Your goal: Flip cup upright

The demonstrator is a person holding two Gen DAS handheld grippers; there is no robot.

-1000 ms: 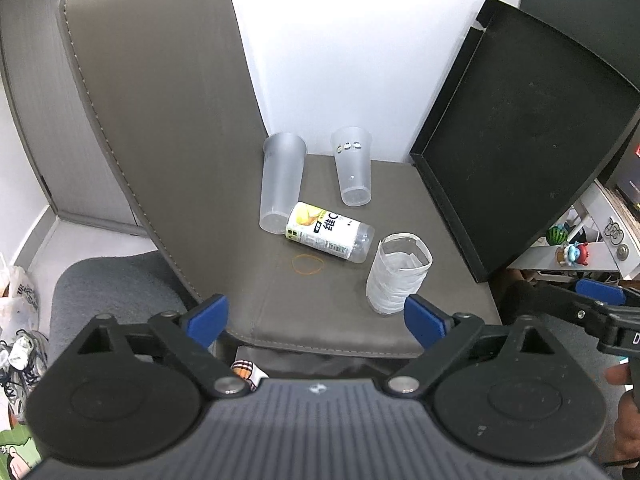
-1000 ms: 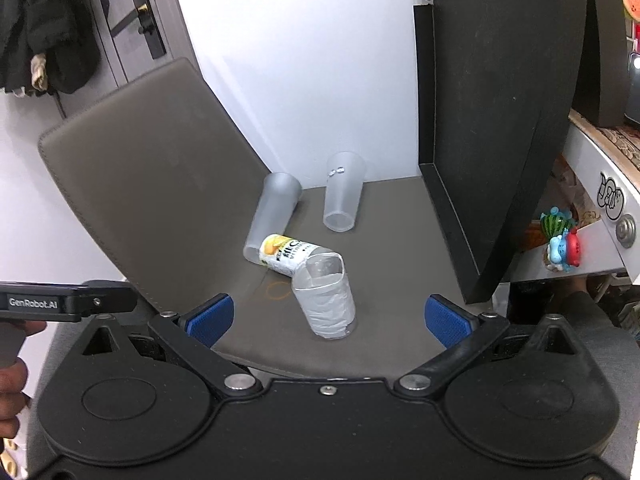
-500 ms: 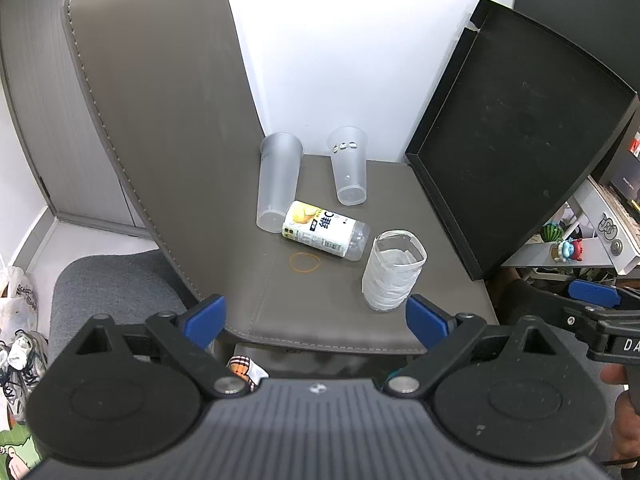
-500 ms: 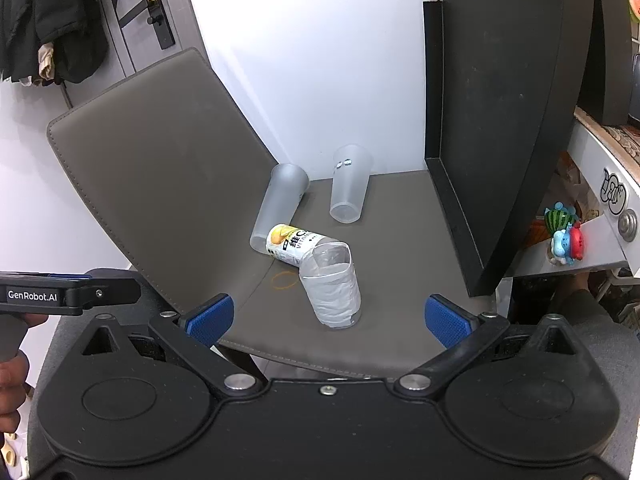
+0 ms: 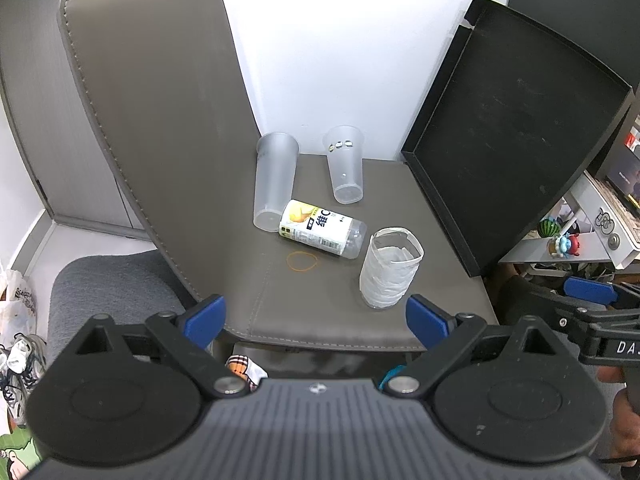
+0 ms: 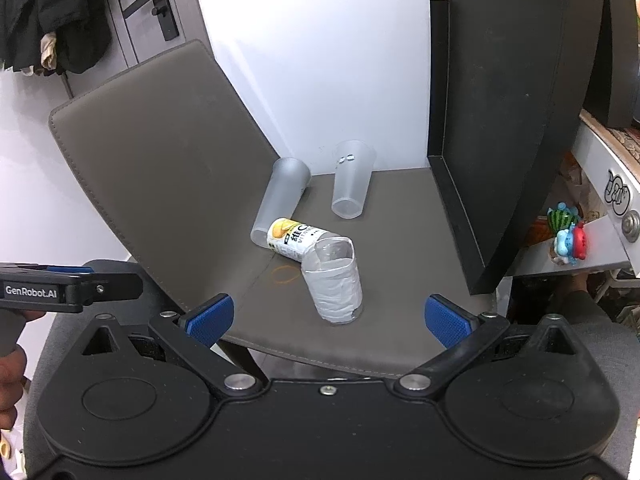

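On the grey chair seat (image 5: 360,184) sit all the task items. Tape-wrapped cup (image 5: 390,268) stands mouth up near the front edge, w/ white tape round its wall. Just behind it a clear bottle (image 5: 322,229) lies on its side, its clear end close to the taped cup; can't tell if they touch. Label is white & yellow w/ a Chinese character, a large "C" & small text starting "VIT" in the right wrist view; rest too small to read. Orange rubber band (image 5: 303,261) lies flat just in front of the bottle. Frosted tall cup (image 5: 275,182) stands mouth up at the back left, next to the chair back (image 5: 160,120). Clear cup (image 5: 345,164) stands mouth up to its right, small dark marks near its rim, unreadable. Black tray (image 5: 516,132) leans at the seat's right side.

Left gripper (image 5: 316,318): blue pads spread wide, holding nothing, short of the seat's front edge; "GenRobot.AI" reads on its side in the right wrist view. Right gripper (image 6: 328,318): fingers likewise wide apart, empty, taped cup seen betw. them but further off; "DA" visible on its body in the left wrist view.
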